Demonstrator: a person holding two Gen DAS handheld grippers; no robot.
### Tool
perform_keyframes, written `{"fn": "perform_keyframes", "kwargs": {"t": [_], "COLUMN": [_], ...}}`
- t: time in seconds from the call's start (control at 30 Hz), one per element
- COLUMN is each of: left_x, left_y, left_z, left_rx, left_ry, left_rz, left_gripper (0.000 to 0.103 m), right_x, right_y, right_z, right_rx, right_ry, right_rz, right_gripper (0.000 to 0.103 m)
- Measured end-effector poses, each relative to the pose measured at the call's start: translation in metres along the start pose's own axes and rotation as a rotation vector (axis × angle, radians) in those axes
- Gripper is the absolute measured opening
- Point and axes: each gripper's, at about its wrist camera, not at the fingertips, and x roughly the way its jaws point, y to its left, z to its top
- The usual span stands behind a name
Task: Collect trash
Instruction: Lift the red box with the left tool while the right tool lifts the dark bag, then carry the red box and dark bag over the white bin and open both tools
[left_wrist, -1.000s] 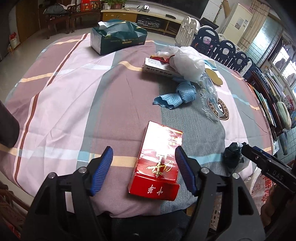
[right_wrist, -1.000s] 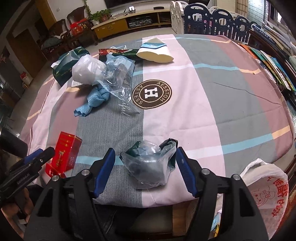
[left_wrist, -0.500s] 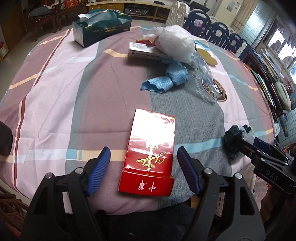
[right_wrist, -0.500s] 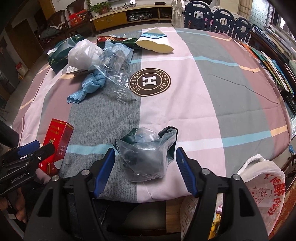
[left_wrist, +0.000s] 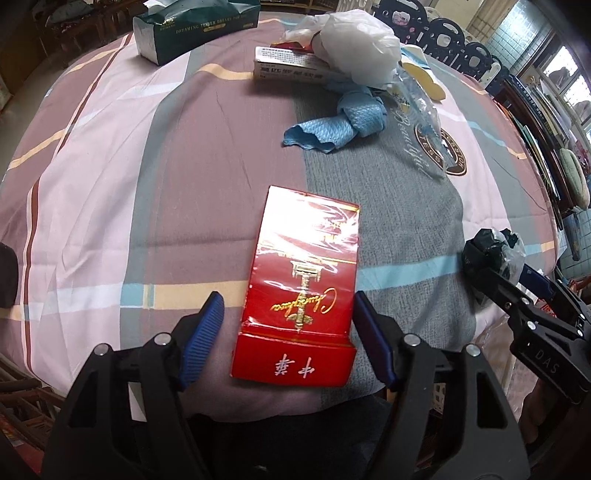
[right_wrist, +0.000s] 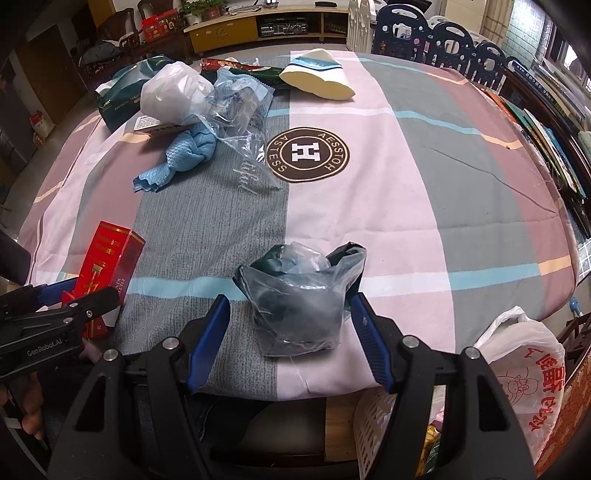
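A red cigarette carton (left_wrist: 303, 284) lies flat near the table's front edge, and in the right wrist view the carton (right_wrist: 107, 266) shows at the far left. My left gripper (left_wrist: 286, 299) straddles its near end. The jaws are closing; a gap still shows beside the left pad (left_wrist: 205, 332). A crumpled dark plastic bag (right_wrist: 299, 299) sits between the fingers of my right gripper (right_wrist: 289, 301), which stands open with space on both sides. In the left wrist view the right gripper (left_wrist: 506, 266) and that bag (left_wrist: 495, 247) appear at the right.
Farther back lie a blue cloth (right_wrist: 184, 155), a white bag (right_wrist: 173, 92), a clear plastic wrapper (right_wrist: 240, 107), a green tissue box (left_wrist: 192, 26), a flat white carton (left_wrist: 291, 66) and a cream insole (right_wrist: 317, 77). A white printed bag (right_wrist: 524, 373) hangs beside the table's right front edge.
My left gripper has sunk toward the red carton, which now fills more of its view, and its fingers stand slightly closer together. The right gripper has stayed over the dark bag.
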Motion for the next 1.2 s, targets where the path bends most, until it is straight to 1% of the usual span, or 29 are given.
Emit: {"fn": "perform_keyframes", "kwargs": {"t": [0.17, 0.37, 0.43, 0.5, 0.53, 0.57, 0.6, 0.67, 0.73, 0.87, 0.97, 1.03, 1.07, 1.17, 1.2], "left_x": [0.001, 0.003, 0.002, 0.000, 0.000, -0.001, -0.002, -0.005, -0.010, -0.024, -0.037, -0.049, -0.060, -0.090, -0.098], "left_y": [-0.003, -0.007, -0.005, -0.003, -0.003, -0.001, -0.001, 0.000, -0.001, -0.009, -0.020, -0.035, -0.046, -0.085, -0.098], "left_z": [0.000, 0.001, 0.001, 0.000, 0.000, 0.000, 0.000, -0.001, -0.002, -0.006, -0.009, -0.014, -0.018, -0.031, -0.036], "left_rx": [0.019, 0.034, 0.027, 0.011, 0.007, 0.002, -0.001, -0.004, 0.005, 0.038, 0.046, 0.060, 0.085, 0.169, 0.190], "left_ry": [0.004, 0.011, 0.002, -0.009, -0.012, -0.016, -0.021, -0.043, -0.072, -0.161, -0.198, -0.220, -0.241, -0.301, -0.312], "left_rz": [0.035, 0.048, 0.048, 0.035, 0.028, 0.015, 0.005, -0.007, -0.002, 0.014, 0.058, 0.010, -0.021, -0.064, -0.095], "left_gripper": [0.067, 0.067, 0.060, 0.059, 0.059, 0.058, 0.058, 0.058, 0.058, 0.058, 0.058, 0.058, 0.058, 0.058, 0.058], "right_x": [0.002, 0.004, 0.004, 0.003, 0.002, 0.001, 0.001, -0.001, -0.006, -0.032, -0.066, -0.092, -0.102, -0.135, -0.145], "right_y": [0.002, 0.003, 0.003, 0.004, 0.004, 0.004, 0.004, 0.003, 0.001, -0.005, -0.012, -0.023, -0.029, -0.055, -0.065], "right_z": [-0.002, -0.002, -0.002, -0.003, -0.003, -0.003, -0.003, -0.003, -0.002, 0.003, 0.004, 0.001, -0.001, -0.014, -0.020], "right_rx": [-0.007, -0.009, -0.011, -0.014, -0.021, -0.027, -0.034, -0.031, -0.025, -0.004, -0.011, -0.006, -0.001, 0.016, 0.016], "right_ry": [0.005, 0.008, 0.005, -0.009, -0.017, -0.022, -0.023, -0.029, -0.041, -0.104, -0.169, -0.215, -0.230, -0.270, -0.278], "right_rz": [-0.004, -0.010, -0.024, -0.045, -0.053, -0.054, -0.055, -0.044, -0.038, 0.001, 0.017, 0.029, 0.033, 0.020, 0.011], "right_gripper": [0.067, 0.067, 0.067, 0.067, 0.065, 0.054, 0.047, 0.046, 0.045, 0.045, 0.045, 0.045, 0.045, 0.045, 0.045]}}
